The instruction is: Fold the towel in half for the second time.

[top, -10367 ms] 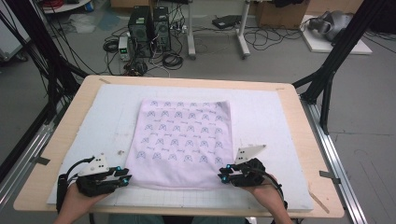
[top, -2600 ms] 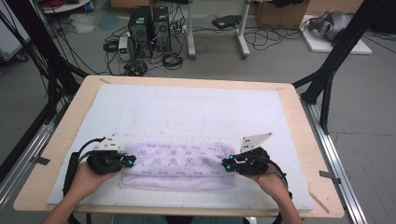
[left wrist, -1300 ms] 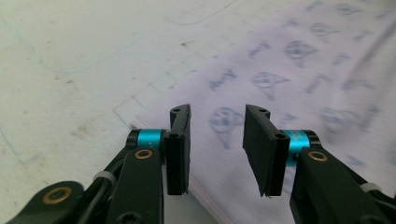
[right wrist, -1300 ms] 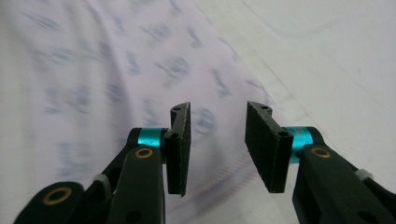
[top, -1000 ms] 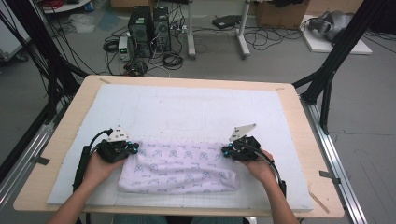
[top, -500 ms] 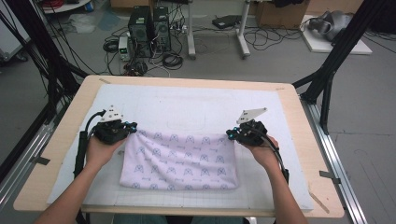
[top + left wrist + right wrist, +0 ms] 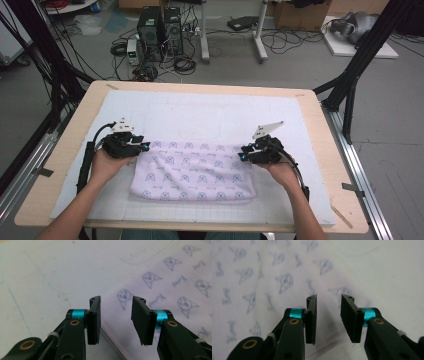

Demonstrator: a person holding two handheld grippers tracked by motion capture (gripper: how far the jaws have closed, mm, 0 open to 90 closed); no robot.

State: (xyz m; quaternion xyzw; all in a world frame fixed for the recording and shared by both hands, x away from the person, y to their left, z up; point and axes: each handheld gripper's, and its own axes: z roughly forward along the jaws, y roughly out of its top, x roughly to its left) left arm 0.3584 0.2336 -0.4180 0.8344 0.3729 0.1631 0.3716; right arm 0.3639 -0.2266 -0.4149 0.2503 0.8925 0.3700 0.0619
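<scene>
Cloth (image 7: 192,171) lies folded on the mat (image 7: 215,112), near the table's front edge. Left gripper (image 7: 131,146) and right gripper (image 7: 250,153) sit at its two far corners, jaws parted and holding nothing, apparently so the folded layer can settle flat.

Lab or workshop: wooden table (image 7: 60,165) in black frame struts (image 7: 367,50), 2 computer towers (image 7: 161,26), tangled floor cables (image 7: 287,39), concrete floor.
</scene>
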